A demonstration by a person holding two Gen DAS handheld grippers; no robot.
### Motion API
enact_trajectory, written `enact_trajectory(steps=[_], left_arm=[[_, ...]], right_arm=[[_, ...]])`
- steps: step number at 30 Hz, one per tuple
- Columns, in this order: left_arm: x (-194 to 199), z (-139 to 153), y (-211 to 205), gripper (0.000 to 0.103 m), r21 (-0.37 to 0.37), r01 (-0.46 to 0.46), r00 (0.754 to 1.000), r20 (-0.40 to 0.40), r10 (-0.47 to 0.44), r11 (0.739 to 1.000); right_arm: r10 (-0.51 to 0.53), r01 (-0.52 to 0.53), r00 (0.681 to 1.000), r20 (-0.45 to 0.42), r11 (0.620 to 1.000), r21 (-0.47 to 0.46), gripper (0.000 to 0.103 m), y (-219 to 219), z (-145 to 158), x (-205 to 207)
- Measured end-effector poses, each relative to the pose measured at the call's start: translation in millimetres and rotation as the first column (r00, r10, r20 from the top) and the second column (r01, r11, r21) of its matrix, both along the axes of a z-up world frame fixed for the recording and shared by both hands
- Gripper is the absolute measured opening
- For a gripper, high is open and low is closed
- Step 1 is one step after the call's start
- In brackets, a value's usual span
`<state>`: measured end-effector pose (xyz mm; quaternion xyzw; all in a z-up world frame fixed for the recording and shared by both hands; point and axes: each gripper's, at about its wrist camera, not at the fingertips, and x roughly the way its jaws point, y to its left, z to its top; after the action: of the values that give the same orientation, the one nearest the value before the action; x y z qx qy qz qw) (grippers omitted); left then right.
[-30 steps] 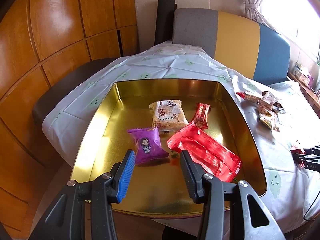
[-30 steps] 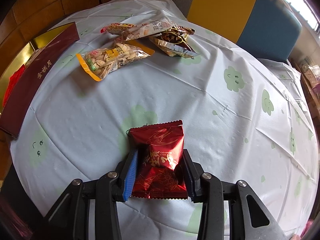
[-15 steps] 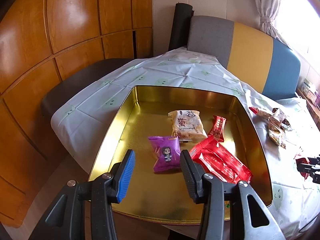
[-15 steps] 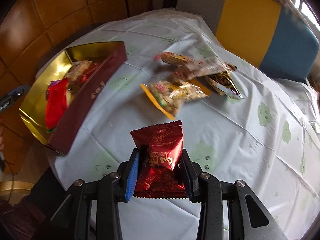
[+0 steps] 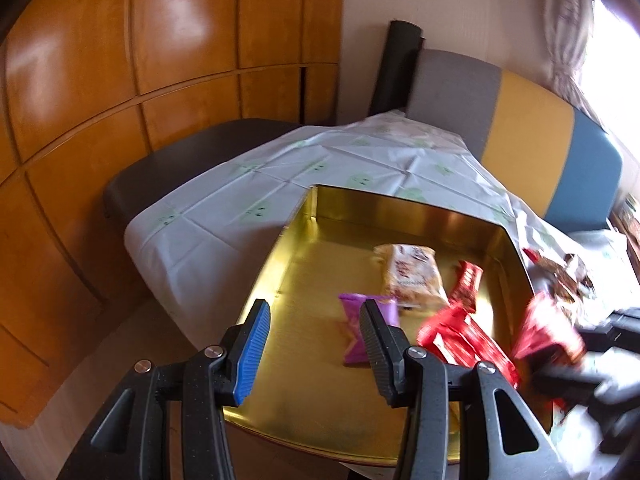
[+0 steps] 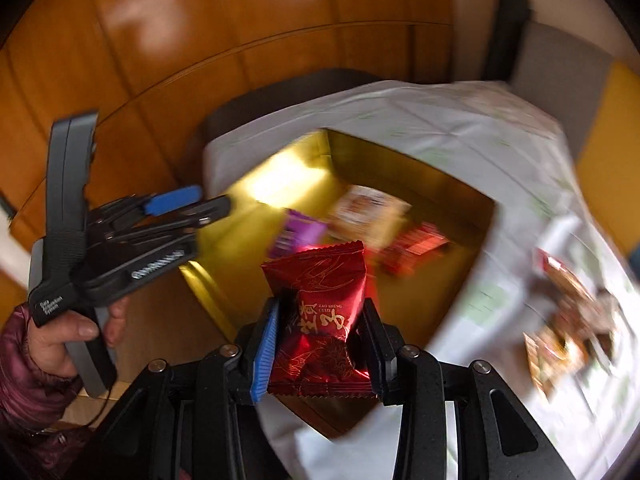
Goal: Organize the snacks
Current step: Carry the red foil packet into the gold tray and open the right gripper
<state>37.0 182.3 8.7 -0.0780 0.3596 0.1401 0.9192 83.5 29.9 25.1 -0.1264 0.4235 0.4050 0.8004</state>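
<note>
Left gripper (image 5: 312, 344) is hanging over the gold tin's (image 5: 400, 212) near-left corner w/ jaws apart, nothing between them; in the right wrist view a hand (image 6: 60, 340) in a maroon sleeve is gripping its handle. Inside the tin, going left to right: purple packet (image 5: 356, 332), beige packet (image 5: 412, 276), small red bar (image 5: 466, 286), long red pack (image 5: 464, 340).

Right gripper (image 6: 318, 340) is clamping the dark red snack packet (image 6: 320, 312) by its lower half, pads pressing both sides, packet standing upright w/ its long axis running along the fingers. The tin is lying straight ahead of and below this gripper; packet's top edge is already overlapping the tin's near wall in the right wrist view. So the drop spot is fwd and down, toward bare gold floor near the tin's near side, beside the long red pack. Right gripper is the nearer one to that spot w/ the load. Left one is idling at the tin's left. More loose snacks (image 6: 568, 320) are sitting on the tablecloth (image 6: 460, 132) right of the tin.

Vs half a sec ago: the packet was over open tablecloth w/ the tin far off to the left; now the tin is centred under it. Left gripper has drifted left of the tin's middle, and the right gripper is now showing, blurred, at the right edge of the left wrist view.
</note>
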Motion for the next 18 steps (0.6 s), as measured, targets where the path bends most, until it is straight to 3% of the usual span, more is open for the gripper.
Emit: enact_trajectory(steps=[8,14,18], left_arm=[[-2.2,3.4,26.2,0.047,-0.05,-0.076,0.997,0.015,0.077,0.996],[-1.7,2.4,35.1,0.047,-0.068,-0.101,0.995,0.011,0.102,0.993],[-1.2,0.7,36.0,0.047,-0.072,-0.105,0.994,0.004,0.106,0.992]], right_arm=[[0.068,-0.076,0.991,-0.114,0.995,-0.066,0.04,64.4,-38.4,14.1],[0.078,-0.1,0.983,-0.169,0.987,-0.125,0.042,83.1,-63.0,18.8],[0.059,-0.082,0.981,-0.182,0.99,-0.118,0.044,80.0,-67.7,22.3]])
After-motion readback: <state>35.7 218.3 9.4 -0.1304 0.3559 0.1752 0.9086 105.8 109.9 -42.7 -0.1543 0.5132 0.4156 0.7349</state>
